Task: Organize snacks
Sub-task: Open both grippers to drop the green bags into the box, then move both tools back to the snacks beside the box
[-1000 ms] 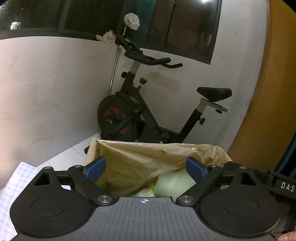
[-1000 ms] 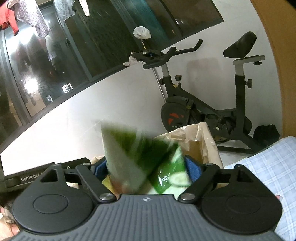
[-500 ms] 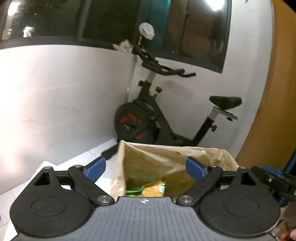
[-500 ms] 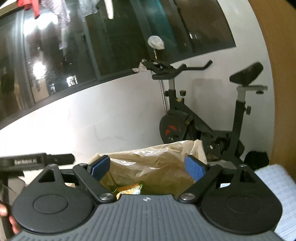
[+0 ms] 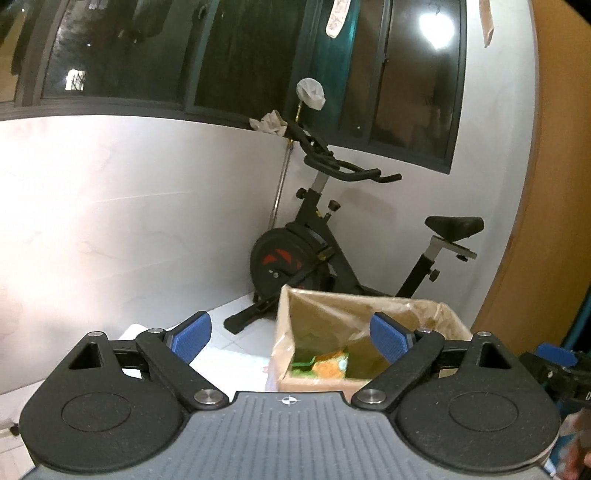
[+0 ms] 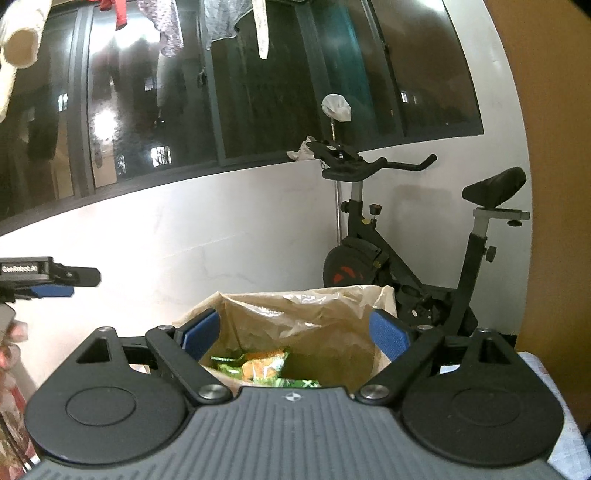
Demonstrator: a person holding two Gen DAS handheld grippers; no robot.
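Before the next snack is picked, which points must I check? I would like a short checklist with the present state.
1. Left hand-held gripper open, nothing between the pads: ok.
2. Right hand-held gripper open and empty: ok.
3. Cardboard box lined with a beige plastic bag upright, mouth open: ok.
4. Green and orange snack packets lie inside the box: ok.
5. Next snack to pick in view: not ok.
6. Room left in the box: cannot tell.

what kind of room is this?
Probably a home utility or balcony-side room: a black exercise bike against the white wall, laundry hanging by dark night windows, and a plastic-lined cardboard box holding snack packets.
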